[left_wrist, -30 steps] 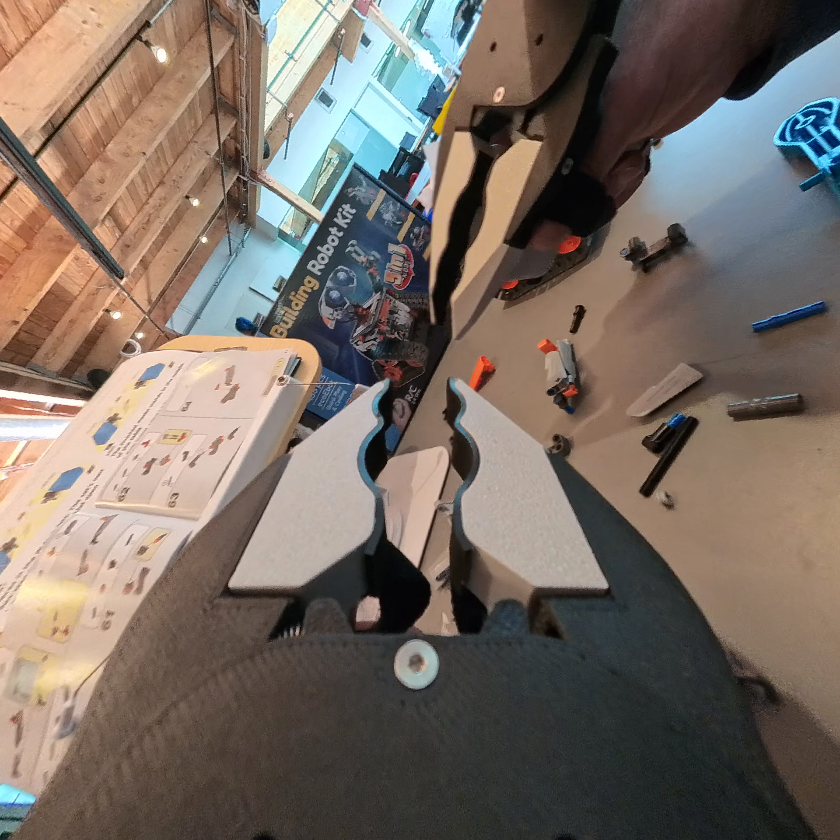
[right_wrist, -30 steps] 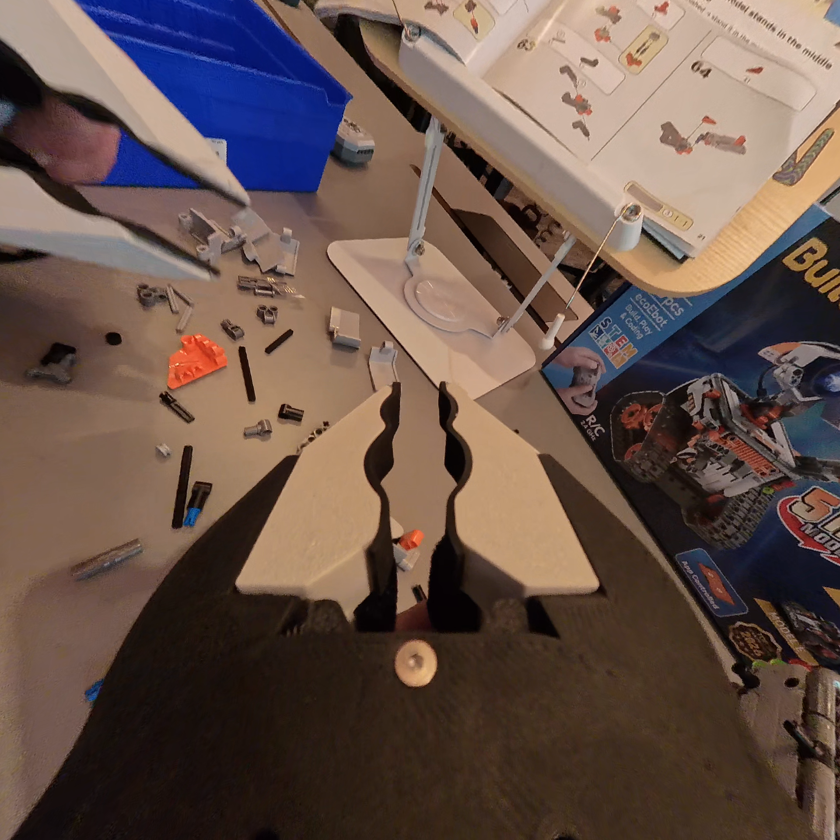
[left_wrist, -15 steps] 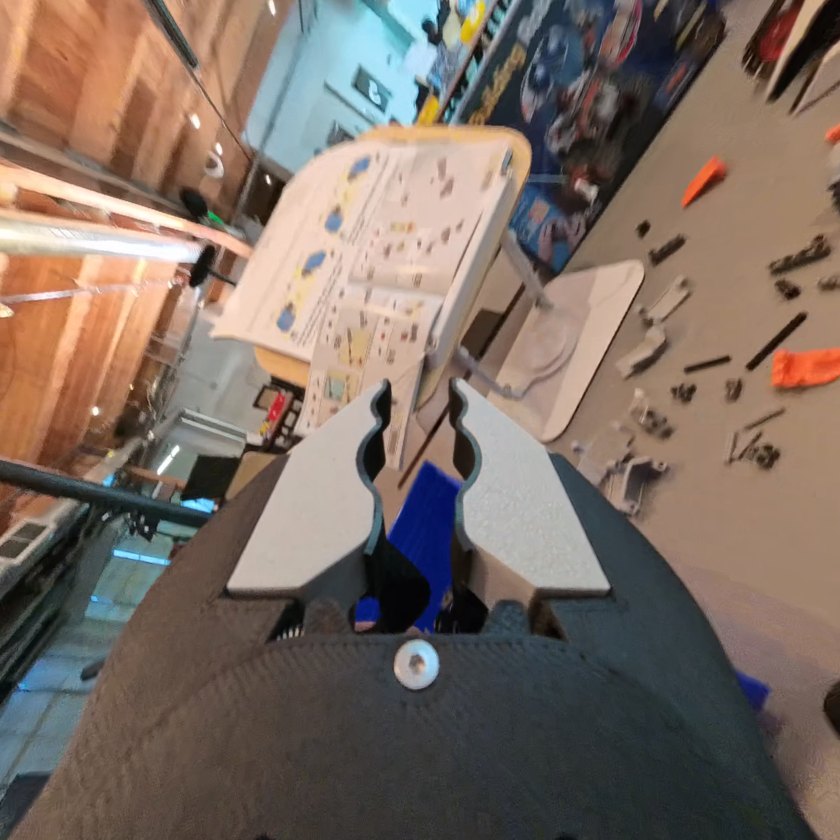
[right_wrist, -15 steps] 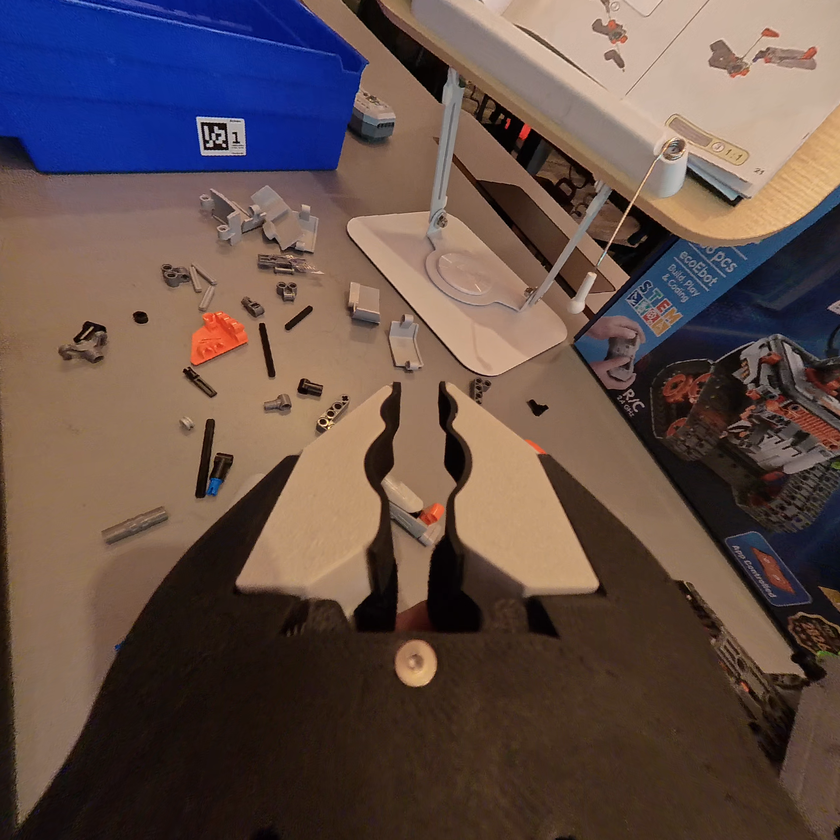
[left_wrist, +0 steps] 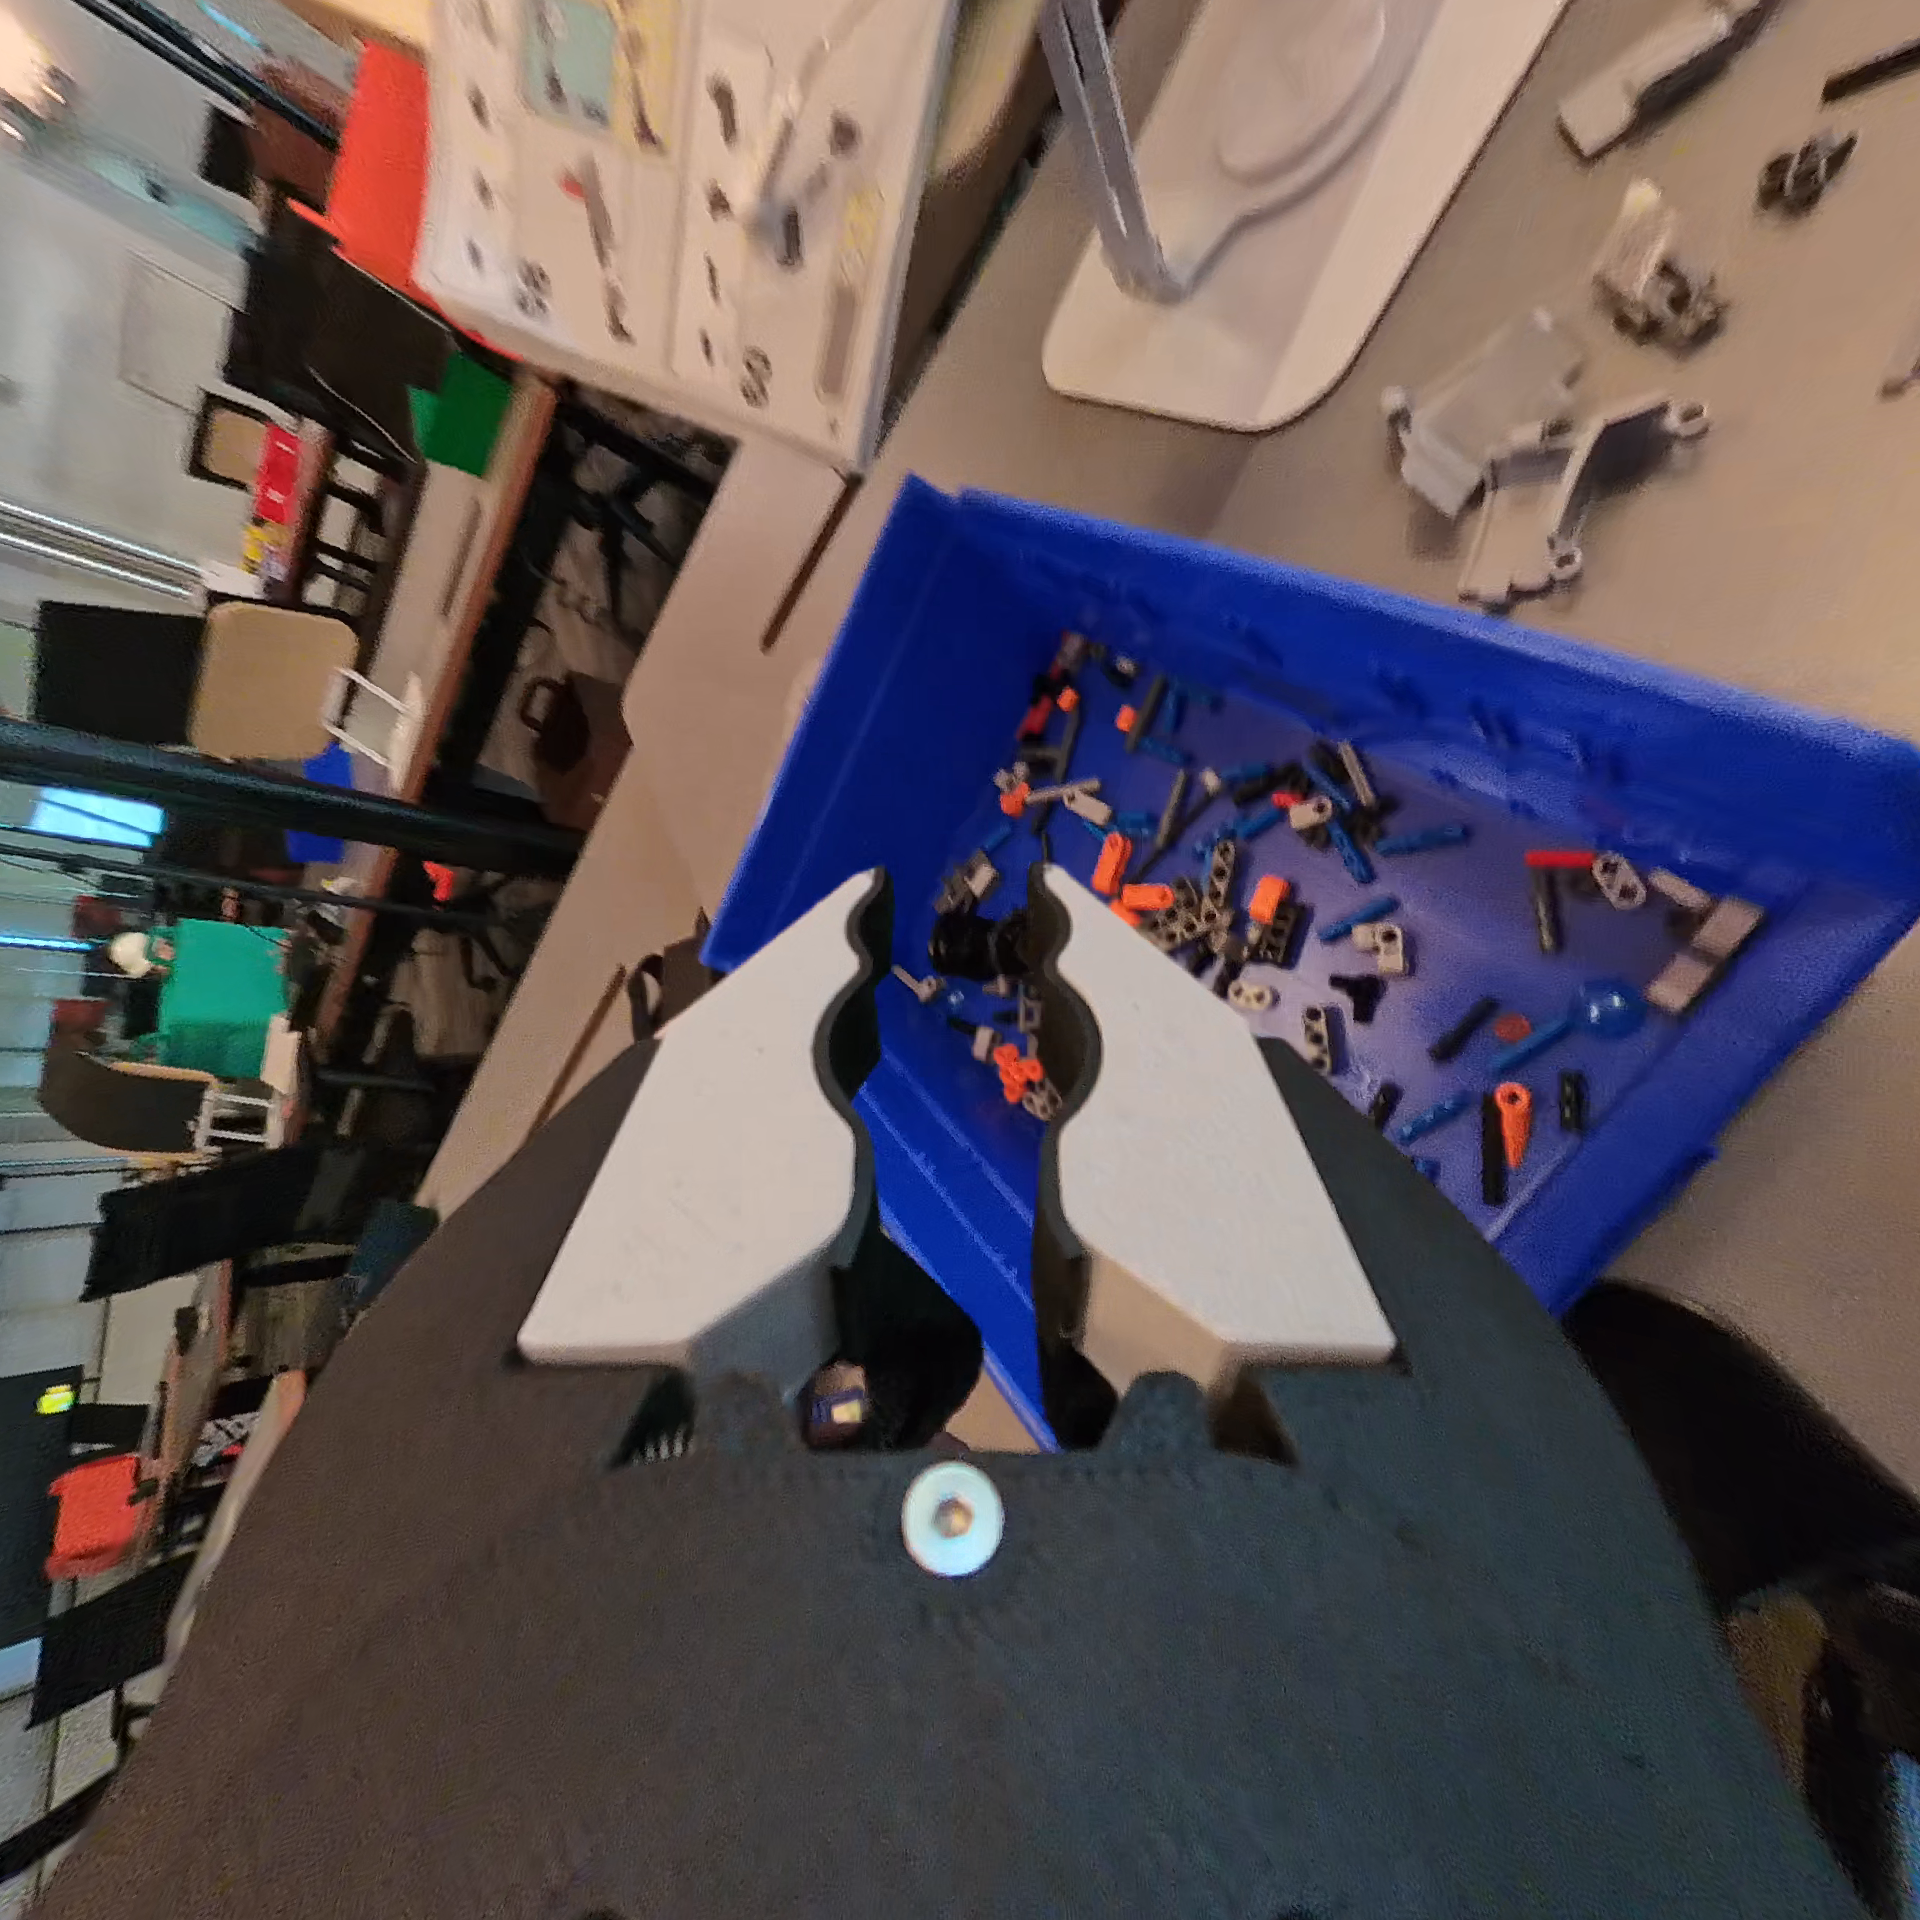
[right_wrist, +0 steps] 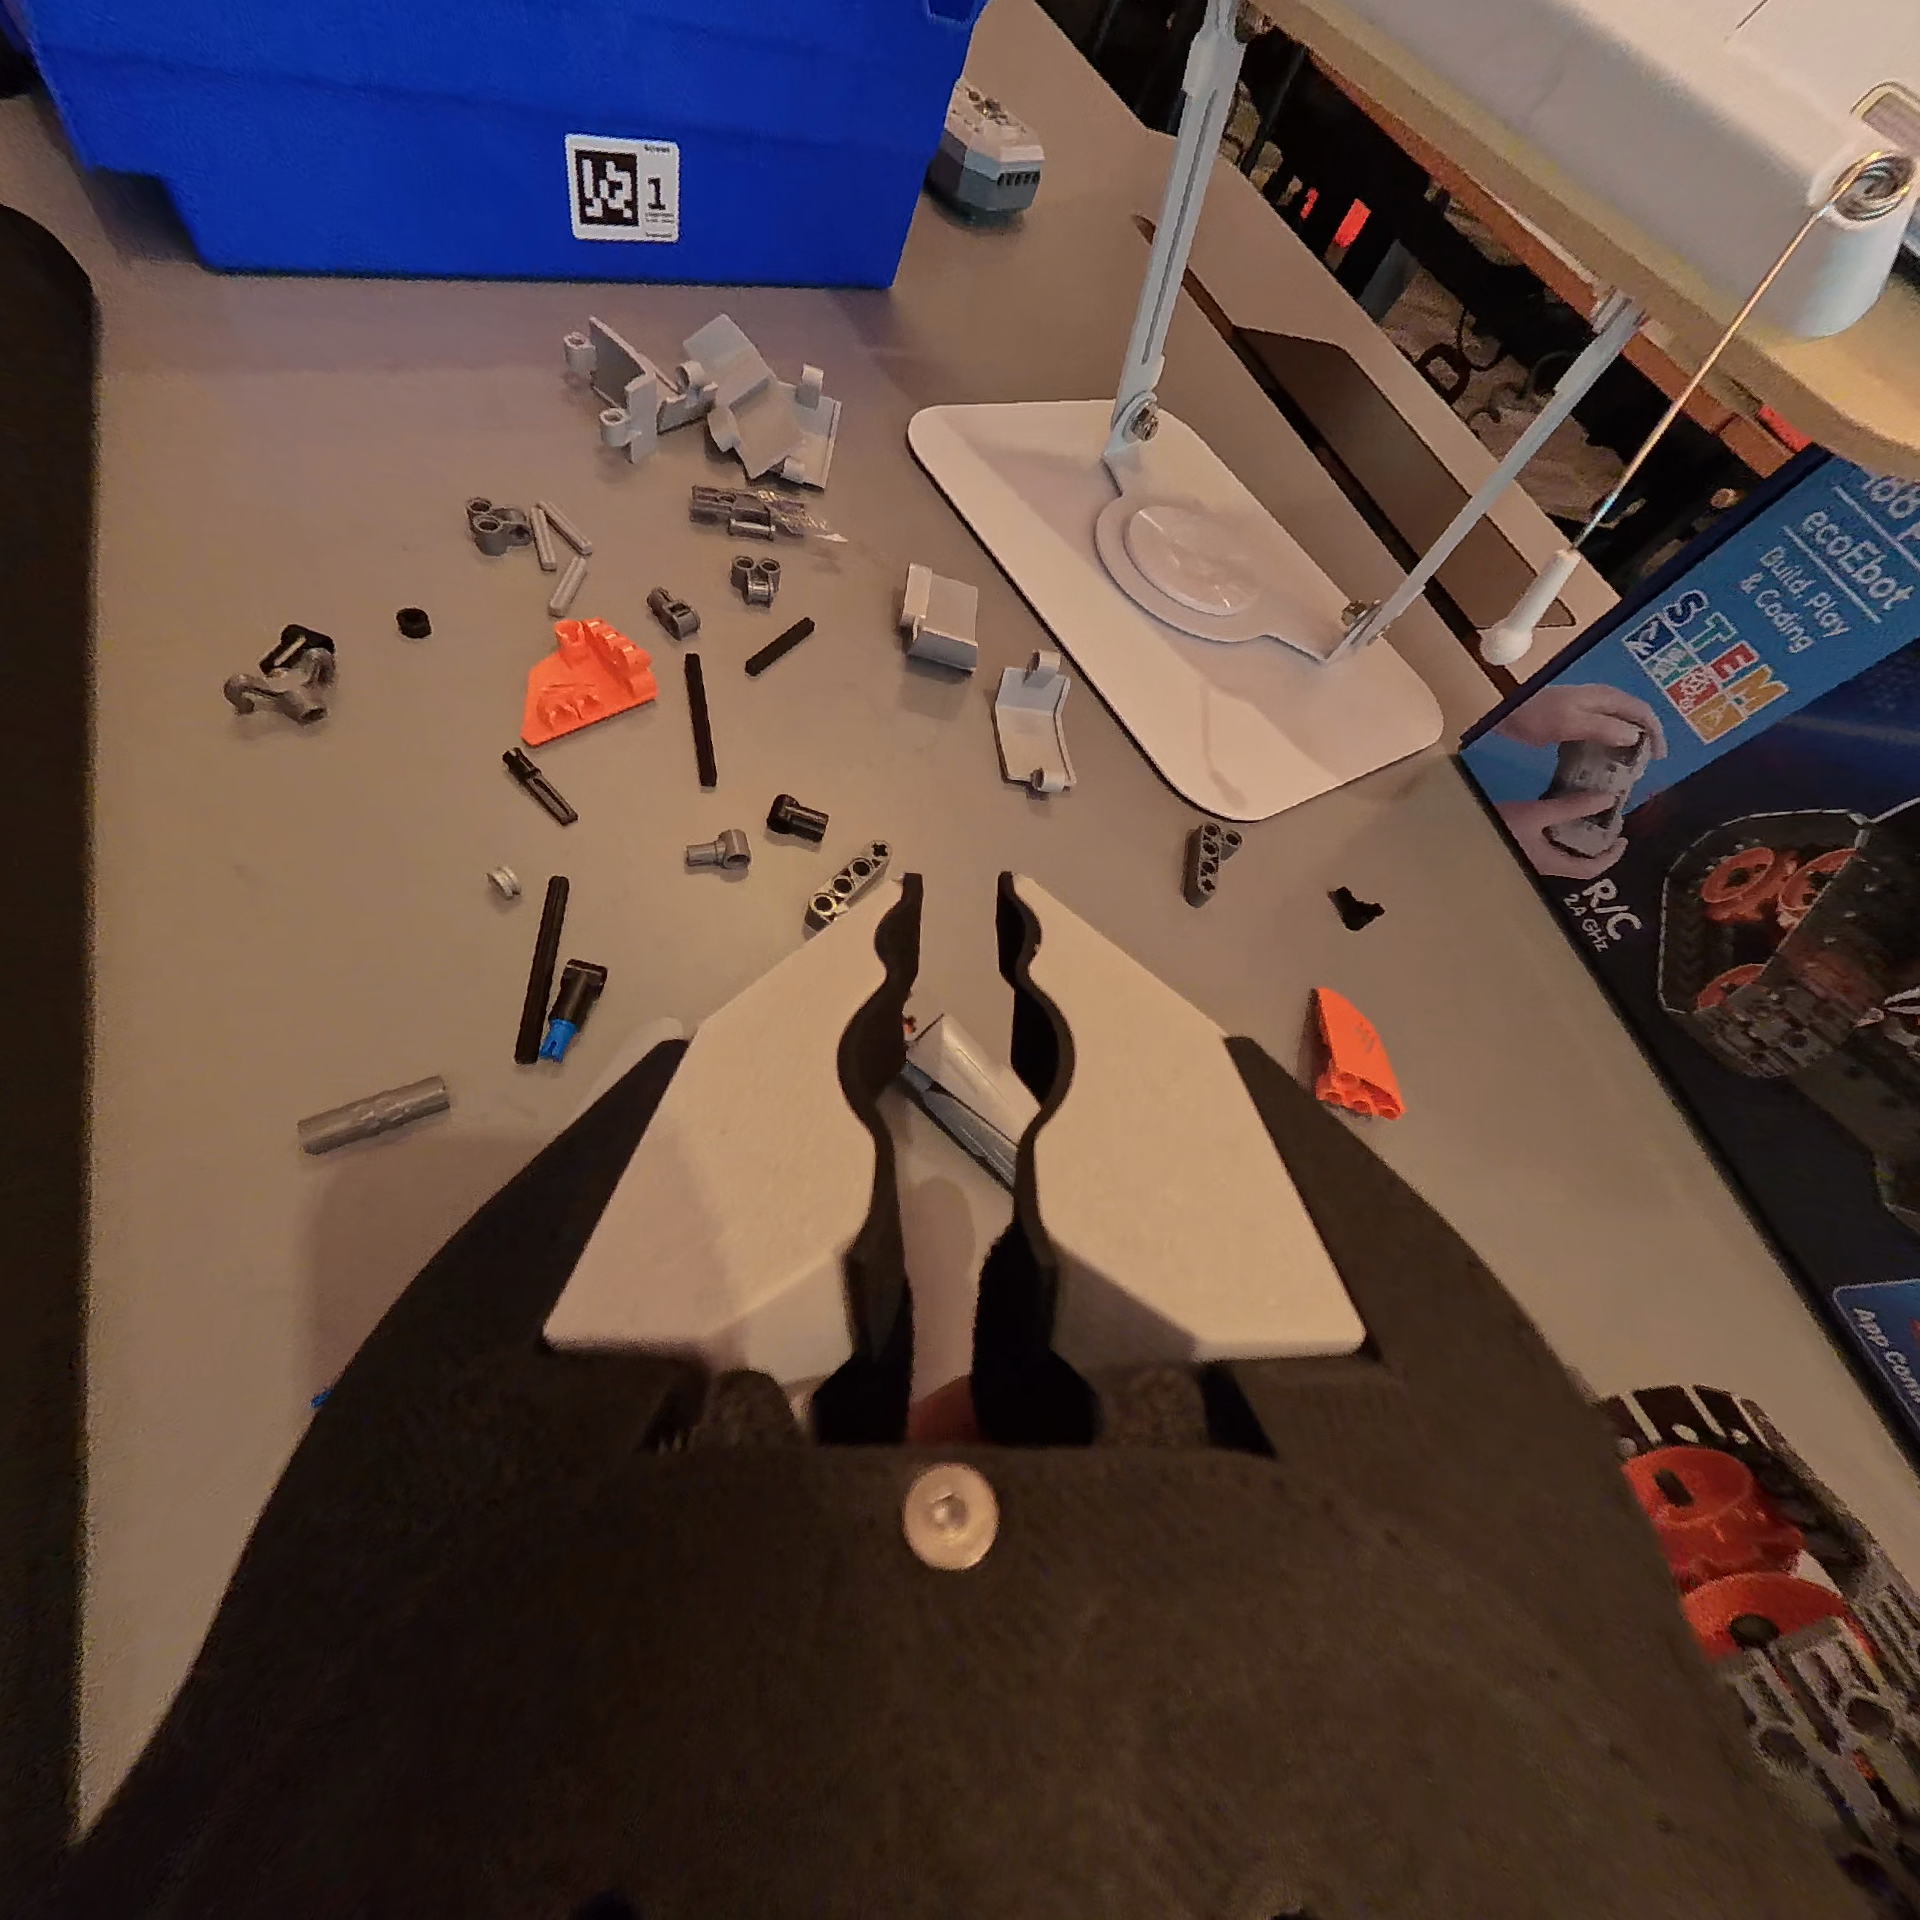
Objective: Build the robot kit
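Two pairs of tongs hover over a bench strewn with building-kit parts.

The left tongs (left_wrist: 961,894), parted and empty, now hang above the blue bin (left_wrist: 1714,774) of small pieces, where half a second ago they faced the instruction booklet (left_wrist: 665,177); a black wheel-like piece (left_wrist: 971,940) lies just past their tips. A slower, steadier approach would likely help, since that view is blurred. The right tongs (right_wrist: 958,883), slightly parted and grasping nothing, sit lower over the bench (right_wrist: 260,935) than before, a grey assembly (right_wrist: 961,1081) lying between the fingers, an orange wedge (right_wrist: 1351,1055) just beside, the white stand base (right_wrist: 1226,707) beyond.
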`<state>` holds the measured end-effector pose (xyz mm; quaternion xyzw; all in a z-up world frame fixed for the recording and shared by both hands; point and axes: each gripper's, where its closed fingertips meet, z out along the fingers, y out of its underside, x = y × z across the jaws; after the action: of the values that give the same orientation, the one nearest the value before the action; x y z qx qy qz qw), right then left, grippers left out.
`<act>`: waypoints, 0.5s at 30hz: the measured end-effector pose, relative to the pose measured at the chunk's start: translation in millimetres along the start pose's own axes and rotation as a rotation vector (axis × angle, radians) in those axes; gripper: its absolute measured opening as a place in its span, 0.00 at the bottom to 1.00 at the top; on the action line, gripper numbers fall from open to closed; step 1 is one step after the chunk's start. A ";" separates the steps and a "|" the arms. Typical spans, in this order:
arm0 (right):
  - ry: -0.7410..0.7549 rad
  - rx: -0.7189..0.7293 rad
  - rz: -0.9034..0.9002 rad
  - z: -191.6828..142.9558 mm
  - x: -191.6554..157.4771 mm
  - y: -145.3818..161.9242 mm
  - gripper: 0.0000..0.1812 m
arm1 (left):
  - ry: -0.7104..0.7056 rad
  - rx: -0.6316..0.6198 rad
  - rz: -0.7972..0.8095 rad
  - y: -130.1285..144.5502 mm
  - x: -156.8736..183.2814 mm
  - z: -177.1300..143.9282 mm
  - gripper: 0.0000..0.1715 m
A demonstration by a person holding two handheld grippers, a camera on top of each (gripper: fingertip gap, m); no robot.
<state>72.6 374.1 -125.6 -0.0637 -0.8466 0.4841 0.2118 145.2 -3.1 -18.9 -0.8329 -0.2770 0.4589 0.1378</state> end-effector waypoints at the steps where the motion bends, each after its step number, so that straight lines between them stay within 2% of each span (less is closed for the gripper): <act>1: -0.009 0.005 0.004 0.6 -1.2 -0.5 0.07 | 0.023 -0.022 -0.005 7.7 2.2 2.2 0.14; 6: -0.012 -0.004 0.006 4.0 -0.2 3.7 0.07 | 0.145 -0.108 -0.023 31.9 18.3 12.7 0.13; 15: -0.009 -0.023 0.003 7.4 3.2 10.9 0.07 | 0.327 -0.155 0.001 39.6 56.9 46.8 0.13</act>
<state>65.5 374.9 -137.1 -0.0654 -0.8529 0.4749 0.2065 143.3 -2.9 -102.6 -0.9047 -0.2852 0.2945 0.1162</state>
